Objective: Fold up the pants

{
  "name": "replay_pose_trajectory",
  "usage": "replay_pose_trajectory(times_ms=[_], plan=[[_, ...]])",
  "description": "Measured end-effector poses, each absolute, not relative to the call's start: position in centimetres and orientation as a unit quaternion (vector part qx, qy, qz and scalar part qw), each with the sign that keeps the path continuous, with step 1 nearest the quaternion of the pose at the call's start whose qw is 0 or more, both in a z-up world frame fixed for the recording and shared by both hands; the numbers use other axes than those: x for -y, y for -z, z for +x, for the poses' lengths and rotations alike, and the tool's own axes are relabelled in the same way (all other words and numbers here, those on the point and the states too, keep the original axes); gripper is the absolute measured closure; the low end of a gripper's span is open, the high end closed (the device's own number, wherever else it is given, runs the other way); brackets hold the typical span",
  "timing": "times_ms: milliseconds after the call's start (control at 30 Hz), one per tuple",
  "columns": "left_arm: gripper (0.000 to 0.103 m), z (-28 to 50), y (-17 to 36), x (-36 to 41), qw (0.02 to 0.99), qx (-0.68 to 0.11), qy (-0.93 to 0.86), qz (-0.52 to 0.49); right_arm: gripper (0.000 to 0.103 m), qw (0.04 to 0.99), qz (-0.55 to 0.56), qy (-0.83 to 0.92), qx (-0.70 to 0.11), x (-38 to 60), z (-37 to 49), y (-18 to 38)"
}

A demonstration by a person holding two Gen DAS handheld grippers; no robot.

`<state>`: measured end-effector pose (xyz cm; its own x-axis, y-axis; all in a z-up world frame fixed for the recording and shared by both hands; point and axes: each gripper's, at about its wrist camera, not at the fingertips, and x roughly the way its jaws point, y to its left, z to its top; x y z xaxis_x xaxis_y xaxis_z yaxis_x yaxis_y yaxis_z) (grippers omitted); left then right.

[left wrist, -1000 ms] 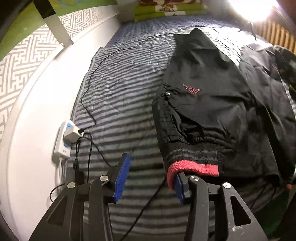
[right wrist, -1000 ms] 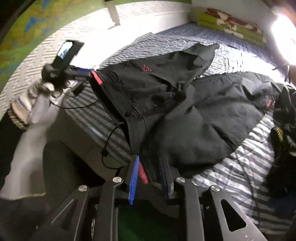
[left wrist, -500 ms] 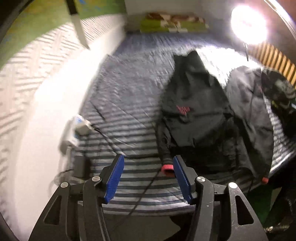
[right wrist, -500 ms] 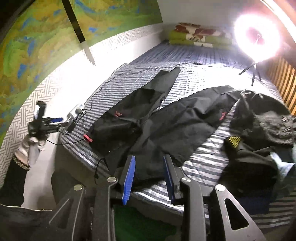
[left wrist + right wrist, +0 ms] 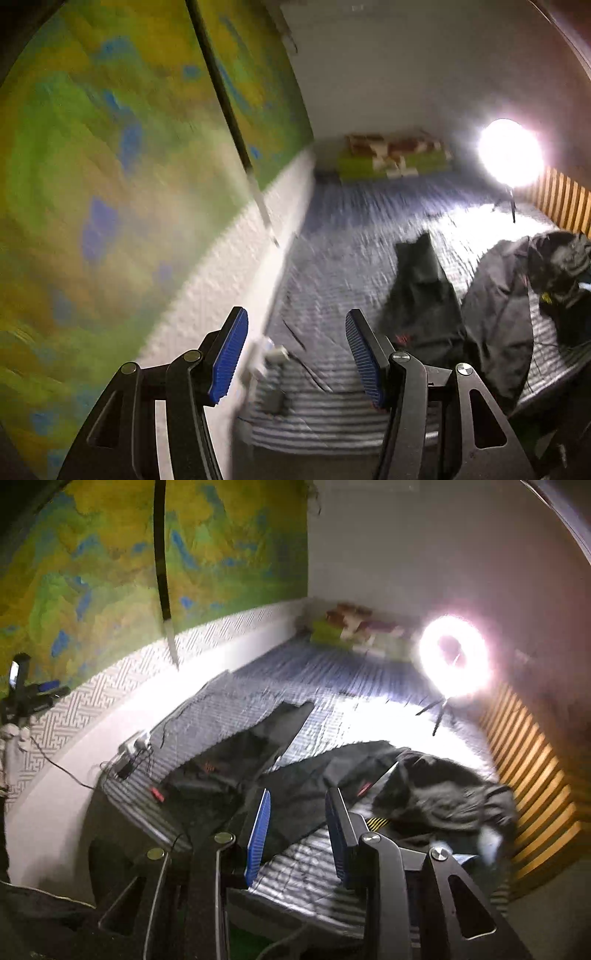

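Gaping left gripper (image 5: 295, 354) and right gripper (image 5: 297, 834) (both empty) above pants (image 5: 258, 768)

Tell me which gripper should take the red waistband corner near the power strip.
Left, probably. The left gripper looks down the wall side of the bed, where the power strip and the red corner of the pants lie. The right gripper faces the other leg. Both are empty, jaws apart.

A home bedroom: a striped bed (image 5: 369, 686) against a painted wall (image 5: 92, 561), folded bedding (image 5: 354, 627), a ring light (image 5: 456, 662).
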<state>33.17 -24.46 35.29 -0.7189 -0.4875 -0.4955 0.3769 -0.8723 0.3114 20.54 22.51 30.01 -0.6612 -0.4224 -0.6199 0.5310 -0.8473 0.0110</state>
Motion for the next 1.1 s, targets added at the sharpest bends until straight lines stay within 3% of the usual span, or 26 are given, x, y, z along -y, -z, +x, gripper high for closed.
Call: replay_pose_trajectory(times_ms=[467,767,900,967,1100], plan=[[0.044,44.5,-57.0,21.3,0.362,0.156,0.898,0.194,0.075,0.213,0.227,0.943,-0.117,-25.0,24.9,-39.1],[0.044,50.8,-68.0,17.3,0.419,0.178,0.883,0.116,0.075,0.167,0.143,0.974,-0.047,-29.8,26.6,-48.8],[0.043,52.3,-70.9,15.9,0.447,0.193,0.869,0.088,0.075,0.149,0.092,0.985,-0.005,-33.1,28.7,-53.3],[0.038,53.1,-71.7,15.7,0.432,0.175,0.882,0.075,0.075,0.131,0.069,0.989,-0.006,-34.0,29.5,-54.5],[0.037,50.4,-69.1,15.3,0.410,0.196,0.883,0.120,0.074,0.134,0.103,0.985,-0.019,-34.0,28.4,-53.7]])
